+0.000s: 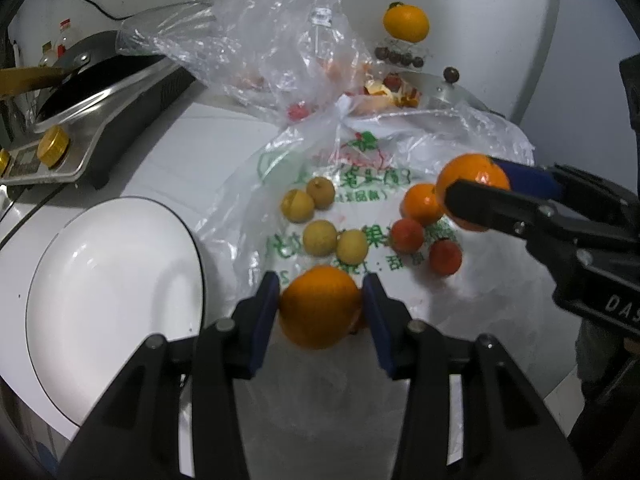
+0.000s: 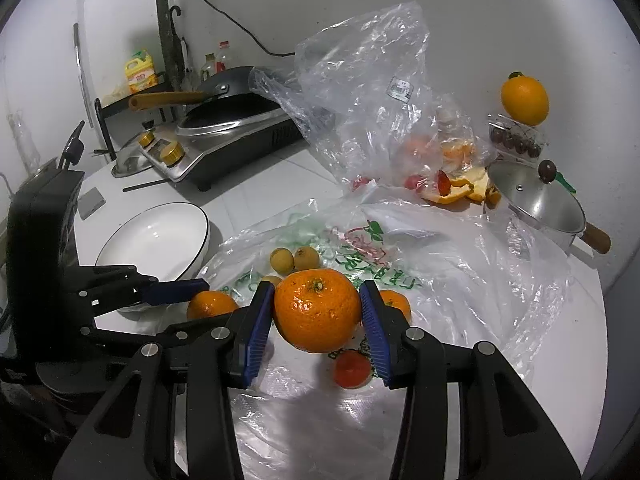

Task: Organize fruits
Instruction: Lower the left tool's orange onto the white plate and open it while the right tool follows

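Note:
My left gripper (image 1: 322,279) is shut on an orange (image 1: 320,308), just above a flat plastic bag (image 1: 360,176) with green print. A white plate (image 1: 112,280) lies directly left of it. My right gripper (image 2: 316,285) is shut on a second orange (image 2: 316,312) with its stem end up, held over the same bag. In the left wrist view the right gripper (image 1: 474,178) comes in from the right. On the bag lie a smaller orange (image 1: 422,204), several small yellow fruits (image 1: 320,236) and two small red fruits (image 1: 407,235).
A cooker with a dark pan (image 2: 228,116) stands at the back left. A crumpled clear bag (image 2: 360,92) rises behind the fruits. Orange peel (image 2: 464,188), a steel pot with a lid (image 2: 536,200), and an orange on a box of dark fruits (image 2: 524,100) are at the back right.

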A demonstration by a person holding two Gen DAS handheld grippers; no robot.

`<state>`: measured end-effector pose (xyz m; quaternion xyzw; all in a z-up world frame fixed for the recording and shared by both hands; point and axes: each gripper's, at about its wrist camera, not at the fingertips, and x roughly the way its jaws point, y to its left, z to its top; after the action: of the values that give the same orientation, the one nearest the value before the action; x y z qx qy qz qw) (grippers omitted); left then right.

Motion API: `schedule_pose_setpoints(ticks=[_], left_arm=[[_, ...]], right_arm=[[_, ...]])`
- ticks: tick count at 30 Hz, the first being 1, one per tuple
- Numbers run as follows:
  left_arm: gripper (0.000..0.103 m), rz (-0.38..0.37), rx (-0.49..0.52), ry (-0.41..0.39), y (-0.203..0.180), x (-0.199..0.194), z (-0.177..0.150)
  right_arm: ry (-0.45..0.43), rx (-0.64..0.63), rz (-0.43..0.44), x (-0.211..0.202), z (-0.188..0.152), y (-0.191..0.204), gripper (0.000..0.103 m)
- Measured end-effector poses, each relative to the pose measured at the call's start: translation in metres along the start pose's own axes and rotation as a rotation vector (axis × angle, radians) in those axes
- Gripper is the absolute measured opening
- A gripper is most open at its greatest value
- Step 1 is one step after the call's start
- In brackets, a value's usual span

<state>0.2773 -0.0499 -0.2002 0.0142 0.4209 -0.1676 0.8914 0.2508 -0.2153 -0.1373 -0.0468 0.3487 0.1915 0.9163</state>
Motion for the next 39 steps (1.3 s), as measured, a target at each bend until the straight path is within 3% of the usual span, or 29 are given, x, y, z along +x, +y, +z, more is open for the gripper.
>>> schedule_pose_setpoints(ticks=[2, 10, 16, 20, 26, 39], left_arm=[[0.052, 0.009, 0.004, 0.016, 0.0, 0.001, -0.004], [0.052, 0.008, 0.083, 0.018, -0.004, -0.002, -0.013], [0.052, 0.012, 0.007, -0.024, 0.007, 0.0, 0.004], [0.044, 0.01, 0.039, -0.014, 0.001, 0.006, 0.006], [0.042, 0.007, 0.056, -0.001, -0.003, 0.009, 0.005], [0.042, 0.012, 0.03, -0.099, 0.007, -0.037, 0.014]], right_arm=[[0.0, 0.0, 0.004, 0.001, 0.0, 0.001, 0.046], [-0.002, 0.0, -0.002, -0.001, 0.0, 0.002, 0.046], [-0.008, 0.0, -0.008, -0.005, 0.0, 0.002, 0.046], [-0.008, 0.006, -0.01, -0.005, 0.001, -0.001, 0.046], [-0.009, 0.011, -0.011, -0.005, 0.001, -0.004, 0.046], [-0.036, -0.012, -0.014, -0.015, 0.01, 0.007, 0.046]])
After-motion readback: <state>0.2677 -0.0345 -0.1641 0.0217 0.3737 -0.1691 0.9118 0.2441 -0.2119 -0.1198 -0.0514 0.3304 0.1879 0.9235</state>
